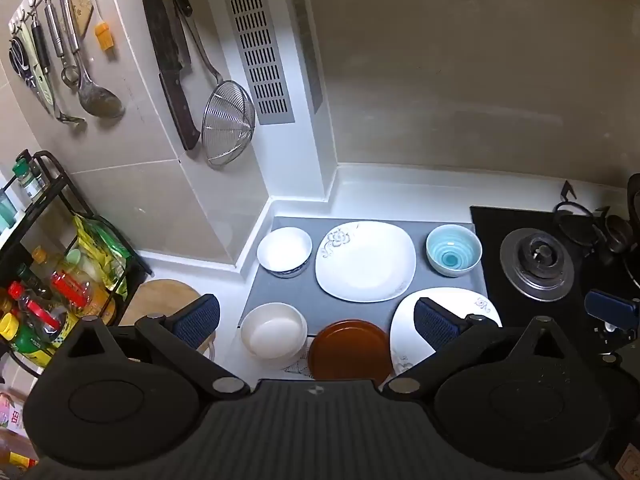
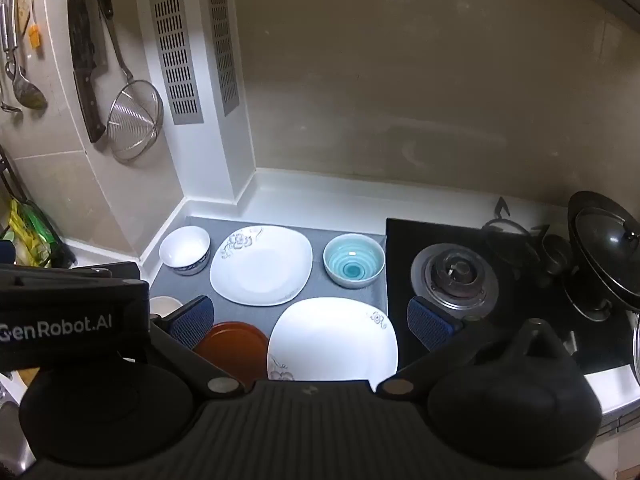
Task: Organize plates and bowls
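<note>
On a grey mat (image 1: 400, 228) lie a white bowl with blue trim (image 1: 284, 251), a white square plate with a flower print (image 1: 365, 266), a light blue bowl (image 1: 453, 255), a cream bowl (image 1: 273, 335), a brown plate (image 1: 349, 350) and a second white flower plate (image 1: 476, 304). My left gripper (image 1: 318, 322) is open and empty, held above the front row. My right gripper (image 2: 310, 322) is open and empty above the second white plate (image 2: 332, 340). The right wrist view also shows the blue bowl (image 2: 353, 260), the far plate (image 2: 262, 264), the trimmed bowl (image 2: 185, 250) and the brown plate (image 2: 234, 346).
A gas hob (image 1: 536, 264) lies right of the mat, with a pot lid (image 2: 604, 240) further right. A rack of bottles and jars (image 1: 48, 280) and a wooden board (image 1: 164, 300) stand at the left. Knives, ladles and a wire strainer (image 1: 228, 122) hang on the wall.
</note>
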The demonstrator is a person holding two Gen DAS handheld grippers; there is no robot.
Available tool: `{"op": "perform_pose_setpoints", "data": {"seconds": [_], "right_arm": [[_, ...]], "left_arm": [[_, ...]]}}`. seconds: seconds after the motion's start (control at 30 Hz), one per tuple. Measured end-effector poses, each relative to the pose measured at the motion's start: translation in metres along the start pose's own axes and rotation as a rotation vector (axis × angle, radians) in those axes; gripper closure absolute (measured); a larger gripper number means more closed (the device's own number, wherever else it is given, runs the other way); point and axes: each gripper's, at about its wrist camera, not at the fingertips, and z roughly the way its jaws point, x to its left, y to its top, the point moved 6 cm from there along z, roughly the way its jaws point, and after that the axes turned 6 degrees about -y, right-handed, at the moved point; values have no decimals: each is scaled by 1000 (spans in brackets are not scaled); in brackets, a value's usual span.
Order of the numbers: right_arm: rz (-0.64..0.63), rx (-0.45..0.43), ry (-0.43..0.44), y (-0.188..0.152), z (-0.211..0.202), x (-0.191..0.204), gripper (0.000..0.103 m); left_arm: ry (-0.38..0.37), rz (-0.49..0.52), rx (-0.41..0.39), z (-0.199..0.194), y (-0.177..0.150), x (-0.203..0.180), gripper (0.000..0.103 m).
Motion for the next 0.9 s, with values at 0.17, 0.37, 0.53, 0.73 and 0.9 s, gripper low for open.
{"op": "perform_pose_setpoints", "data": {"seconds": [0.17, 0.37, 0.53, 0.73, 0.9], "right_arm": [[4, 28, 26, -3, 4, 4, 0], [0, 52, 35, -11, -1, 7, 0], [9, 64, 47, -11, 2, 9, 0], [36, 83, 64, -17, 2, 9, 0], [50, 94, 71, -11, 3, 11, 0]], "left_arm": [[7, -1, 12, 2, 2, 7, 0], [4, -14, 23, 7, 5, 9, 0], [1, -5, 22, 7, 5, 14, 0], [-2, 18, 26, 7, 3, 13, 0], [18, 29, 25, 5, 2, 12, 0]]}}
